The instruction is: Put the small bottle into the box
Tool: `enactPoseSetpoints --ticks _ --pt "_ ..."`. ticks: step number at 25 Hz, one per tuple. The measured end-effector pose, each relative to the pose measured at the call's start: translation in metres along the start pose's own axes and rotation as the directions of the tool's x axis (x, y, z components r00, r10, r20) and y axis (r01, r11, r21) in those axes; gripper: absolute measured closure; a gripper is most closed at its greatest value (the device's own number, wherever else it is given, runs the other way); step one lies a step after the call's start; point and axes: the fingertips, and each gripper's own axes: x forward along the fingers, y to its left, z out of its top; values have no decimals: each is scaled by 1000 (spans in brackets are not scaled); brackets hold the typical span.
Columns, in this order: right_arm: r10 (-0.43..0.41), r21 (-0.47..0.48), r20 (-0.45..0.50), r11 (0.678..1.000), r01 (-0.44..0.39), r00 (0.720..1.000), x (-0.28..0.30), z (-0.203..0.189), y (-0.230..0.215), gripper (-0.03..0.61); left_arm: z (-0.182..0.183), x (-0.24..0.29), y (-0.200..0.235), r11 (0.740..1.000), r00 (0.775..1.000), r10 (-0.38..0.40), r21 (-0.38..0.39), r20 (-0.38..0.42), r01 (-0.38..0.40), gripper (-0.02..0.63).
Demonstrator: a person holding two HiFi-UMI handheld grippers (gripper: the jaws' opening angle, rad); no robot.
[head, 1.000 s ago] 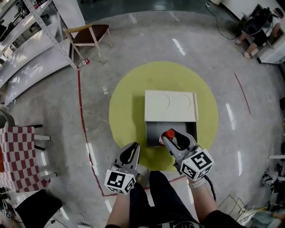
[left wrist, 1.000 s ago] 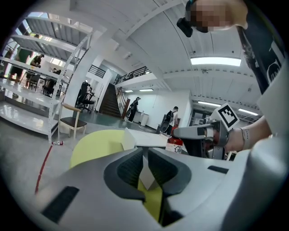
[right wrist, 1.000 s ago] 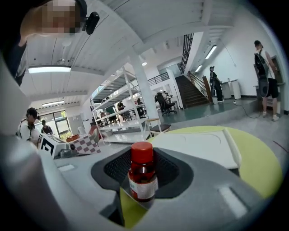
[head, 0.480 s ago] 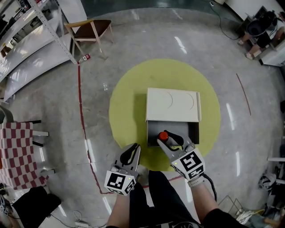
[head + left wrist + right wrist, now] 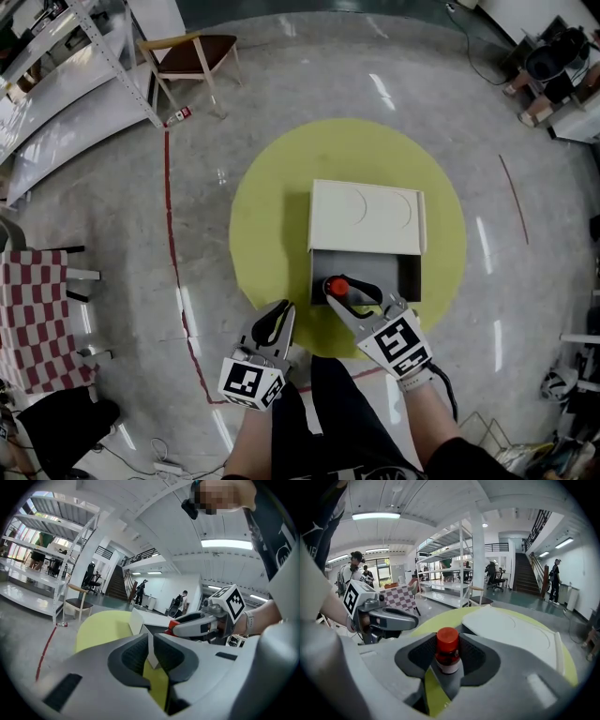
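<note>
The small bottle (image 5: 338,287), red-capped, sits upright between the jaws of my right gripper (image 5: 343,292), which is shut on it. In the right gripper view the bottle (image 5: 447,652) stands between the dark pads (image 5: 473,656) of the right gripper (image 5: 448,658). It hangs over the front left edge of the box's dark open compartment (image 5: 380,274). The box's white lid (image 5: 366,216) lies behind it. My left gripper (image 5: 274,323) stays left of the box, jaws together with nothing in them. In its own view the left gripper (image 5: 151,656) points at the box corner (image 5: 136,620).
The box stands on a round yellow floor patch (image 5: 272,206). A red tape line (image 5: 174,244) runs along the floor at the left. A wooden chair (image 5: 192,52) and metal shelving (image 5: 75,56) stand at the back left, a checked cloth (image 5: 37,314) at the left edge.
My right gripper has carried the bottle a little leftward along the box's front edge. The left gripper has stayed where it was.
</note>
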Motion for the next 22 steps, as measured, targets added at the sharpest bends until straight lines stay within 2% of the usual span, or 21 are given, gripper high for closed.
enactPoseSetpoints --ticks 12,22 --pt "-14 -6 16 1000 14 1000 4 -1 5 431 0 -3 2 1000 1000 0 -4 10 0 577" --pt "-19 47 54 999 17 998 -1 3 10 416 2 -10 1 1000 1000 -5 -1 9 5 577"
